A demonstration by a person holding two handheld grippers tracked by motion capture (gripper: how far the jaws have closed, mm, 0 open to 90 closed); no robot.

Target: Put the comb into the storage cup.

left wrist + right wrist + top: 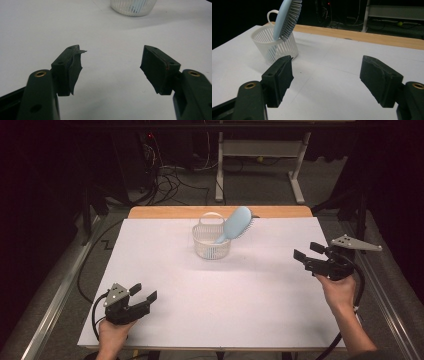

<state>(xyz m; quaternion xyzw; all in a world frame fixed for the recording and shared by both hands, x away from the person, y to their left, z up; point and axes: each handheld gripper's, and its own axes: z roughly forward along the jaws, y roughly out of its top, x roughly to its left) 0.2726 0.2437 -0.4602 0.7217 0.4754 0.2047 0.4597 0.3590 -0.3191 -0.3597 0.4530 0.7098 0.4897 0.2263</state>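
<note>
Brush (237,224) stands handle-down in the basket (211,242) at the table's (165,270) far middle in the high view, head leaning right over the rim. Left gripper (145,292) sits near the front left corner, right gripper (305,253) by the right edge, both well apart from the basket, nothing between. Cables and a white frame (260,147) lie beyond.

Left gripper view: jaws wide, empty, one pad (75,67) torn; basket (133,7) ahead.

Right gripper view: jaws wide, empty; basket (275,45) and brush (287,18) to the left. No writing is legible.

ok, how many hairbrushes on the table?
1. The blue hairbrush stands handle-down in the white basket at the table's far middle, leaning right. The basket could hide something smaller.
</note>
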